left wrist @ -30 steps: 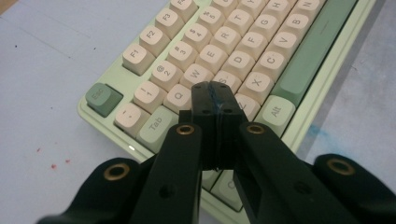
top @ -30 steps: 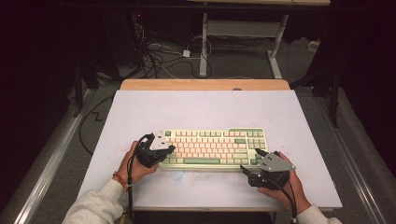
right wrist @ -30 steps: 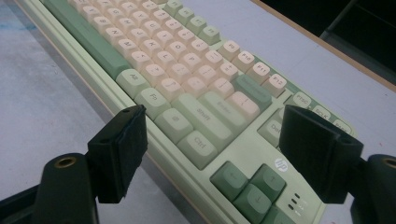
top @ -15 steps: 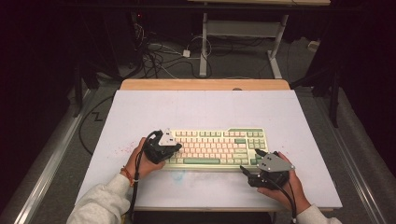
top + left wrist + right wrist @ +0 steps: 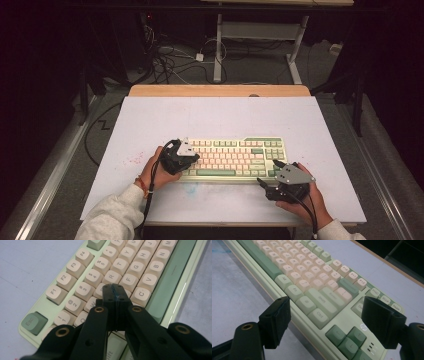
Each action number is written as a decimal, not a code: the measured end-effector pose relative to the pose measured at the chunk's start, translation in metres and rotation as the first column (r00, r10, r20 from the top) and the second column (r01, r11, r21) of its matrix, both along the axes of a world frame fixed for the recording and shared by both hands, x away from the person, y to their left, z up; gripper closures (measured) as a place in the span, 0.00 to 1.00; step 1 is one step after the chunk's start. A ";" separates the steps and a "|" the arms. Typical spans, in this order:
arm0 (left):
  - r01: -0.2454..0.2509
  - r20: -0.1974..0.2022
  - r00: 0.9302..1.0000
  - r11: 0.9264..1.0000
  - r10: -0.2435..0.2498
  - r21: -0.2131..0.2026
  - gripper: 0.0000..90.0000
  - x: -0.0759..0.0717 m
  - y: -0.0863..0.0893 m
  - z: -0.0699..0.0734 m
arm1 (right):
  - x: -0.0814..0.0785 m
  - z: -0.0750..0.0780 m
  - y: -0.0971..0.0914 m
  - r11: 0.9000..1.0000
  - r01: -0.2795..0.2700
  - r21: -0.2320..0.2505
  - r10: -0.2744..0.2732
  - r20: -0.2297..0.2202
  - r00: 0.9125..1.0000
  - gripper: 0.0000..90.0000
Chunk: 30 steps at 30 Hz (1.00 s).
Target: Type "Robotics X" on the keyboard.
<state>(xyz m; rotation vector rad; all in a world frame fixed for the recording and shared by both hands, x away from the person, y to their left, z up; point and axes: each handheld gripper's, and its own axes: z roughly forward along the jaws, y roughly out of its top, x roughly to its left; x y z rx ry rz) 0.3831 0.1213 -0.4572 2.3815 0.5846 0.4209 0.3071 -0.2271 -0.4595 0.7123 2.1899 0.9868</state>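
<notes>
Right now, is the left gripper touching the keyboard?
Cannot tell. In the left gripper view the shut left gripper sits over the keyboard near the D key, hiding any contact or gap.

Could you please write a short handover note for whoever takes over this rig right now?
Left gripper: jaws shut with nothing between them, tips poised over the keyboard around the D and E keys; whether they touch a key cannot be told.
Right gripper: jaws open, nothing held, at the keyboard's near right corner by the arrow keys.
The keyboard lies flat near the front of the white table.
Done: both grippers are placed at the keyboard.
Left: likely pressing keys with the closed left tips; the right gripper may be there to steady the corner. No key looks pressed yet.
</notes>
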 end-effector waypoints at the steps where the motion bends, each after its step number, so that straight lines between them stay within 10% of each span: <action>1: 0.000 0.001 1.000 1.000 0.000 0.000 0.97 0.000 0.000 0.000 | 0.000 0.000 0.000 1.000 0.000 0.000 0.000 0.001 1.000 0.26; 30: -0.010 0.003 1.000 1.000 0.010 0.006 0.97 0.001 0.001 -0.002 | -0.001 -0.001 0.001 1.000 -0.009 -0.009 0.009 -0.006 1.000 0.27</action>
